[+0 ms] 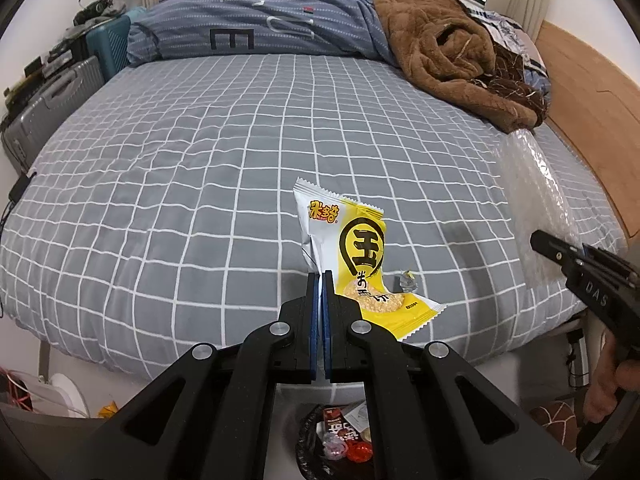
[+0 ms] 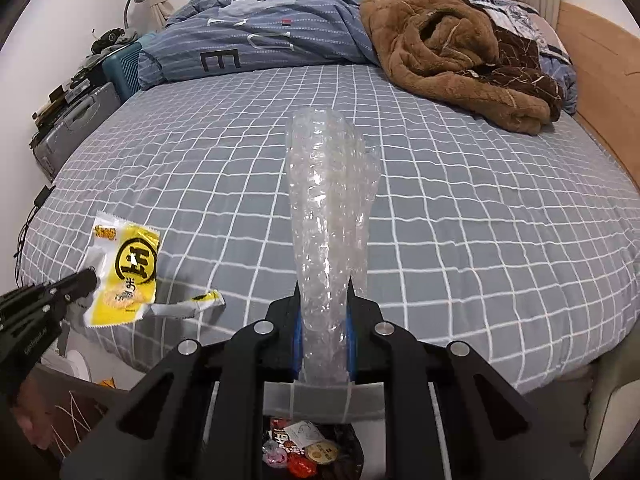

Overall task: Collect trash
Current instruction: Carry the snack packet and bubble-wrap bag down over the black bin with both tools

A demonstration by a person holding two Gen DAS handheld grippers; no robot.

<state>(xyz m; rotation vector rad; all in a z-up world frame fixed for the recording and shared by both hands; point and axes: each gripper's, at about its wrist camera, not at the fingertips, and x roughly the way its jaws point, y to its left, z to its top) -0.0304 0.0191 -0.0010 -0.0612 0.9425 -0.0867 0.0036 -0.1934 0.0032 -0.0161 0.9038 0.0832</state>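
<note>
Over the bed, a wrapper is pinched in the shut left gripper and bubble wrap is clamped by the right gripper, both held above the bin (presumably for dropping).

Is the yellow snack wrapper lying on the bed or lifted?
Lifted: the shut left gripper pinches the wrapper above the bed.

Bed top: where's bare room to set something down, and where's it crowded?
Most of the grid sheet is bare, from the folded blue duvet down to the near edge. Crowded: the brown fleece blanket in the far right corner, and a small crumpled wrapper near the front edge by the yellow snack wrapper.
</note>
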